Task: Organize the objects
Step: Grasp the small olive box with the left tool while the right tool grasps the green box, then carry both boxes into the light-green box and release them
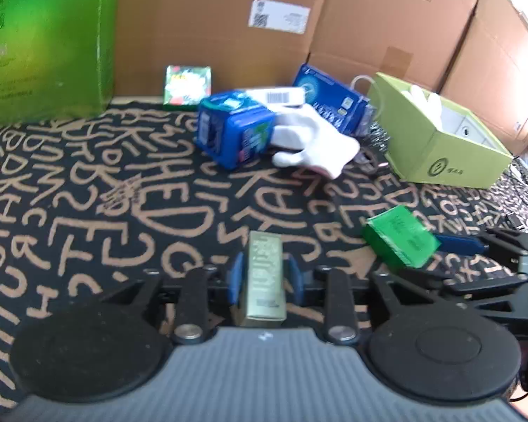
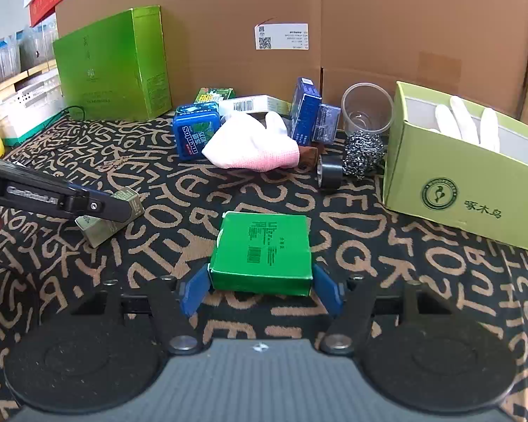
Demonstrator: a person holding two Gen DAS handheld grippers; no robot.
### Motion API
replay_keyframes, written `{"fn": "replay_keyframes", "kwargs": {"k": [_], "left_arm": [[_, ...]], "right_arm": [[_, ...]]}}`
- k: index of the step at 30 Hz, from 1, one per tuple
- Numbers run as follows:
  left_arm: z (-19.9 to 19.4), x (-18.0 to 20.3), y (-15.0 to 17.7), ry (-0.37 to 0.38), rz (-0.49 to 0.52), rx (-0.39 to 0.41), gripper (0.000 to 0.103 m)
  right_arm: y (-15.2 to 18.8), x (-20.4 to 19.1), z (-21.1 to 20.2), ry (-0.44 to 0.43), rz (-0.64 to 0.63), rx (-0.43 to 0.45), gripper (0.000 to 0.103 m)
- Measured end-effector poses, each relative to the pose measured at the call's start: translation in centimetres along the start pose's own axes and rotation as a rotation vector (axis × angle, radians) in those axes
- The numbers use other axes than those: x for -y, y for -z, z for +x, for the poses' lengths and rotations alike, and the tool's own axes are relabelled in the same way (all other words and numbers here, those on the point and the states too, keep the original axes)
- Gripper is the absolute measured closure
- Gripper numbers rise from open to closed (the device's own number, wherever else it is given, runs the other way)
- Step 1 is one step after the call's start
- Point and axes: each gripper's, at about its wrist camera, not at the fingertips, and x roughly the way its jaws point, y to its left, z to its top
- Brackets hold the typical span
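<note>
My left gripper is shut on a small gold box, held between its blue pads just above the patterned cloth; the box also shows in the right wrist view under the left gripper's black finger. My right gripper is shut on a flat green box, which also shows in the left wrist view. An open light-green cardboard box with a white glove inside stands at the right. At the back lie a blue Mentos tub and a white-and-pink glove.
A tall green box stands at the back left. Blue cartons, a clear plastic cup, a steel scourer and a black tape roll crowd the back. Large brown cardboard boxes wall off the rear.
</note>
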Motion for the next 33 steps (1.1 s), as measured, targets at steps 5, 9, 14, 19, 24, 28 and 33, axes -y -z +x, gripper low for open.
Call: {"fn": "replay_keyframes", "kwargs": {"k": [5,9,14,19,24,28,33], "left_arm": [[0.3,0.9,-0.2,-0.009,0.037,-0.007,0.072],[0.6,0.7,0.0,-0.016,0.028,-0.017,0.068],[0.6,0.8,0.3,-0.012,0.04,-0.026,0.068],[0.7,0.5,0.4,-0.026,0.031,-0.027,0.073],[0.7,0.7,0.3,-0.038,0.036,-0.033,0.081],[0.5,1.2,0.0,-0.017,0.039,-0.038,0.081],[-0.2,3.3,-1.6,0.012,0.077,0.001,0.081]], "right_arm": [[-0.4,-0.5,0.5,0.028,-0.029,-0.006,0.03],[-0.4,-0.6,0.7,0.022,-0.014,-0.018,0.028],[-0.7,-0.8,1.1,0.038,0.029,-0.018,0.026],[-0.6,-0.8,1.9,0.061,0.038,-0.023,0.032],[-0.5,-0.4,1.5,0.025,0.055,-0.01,0.037],[-0.6,-0.3,0.7,-0.002,0.052,0.003,0.037],[-1.5,0.7,-1.5,-0.002,0.044,0.067,0.037]]}}
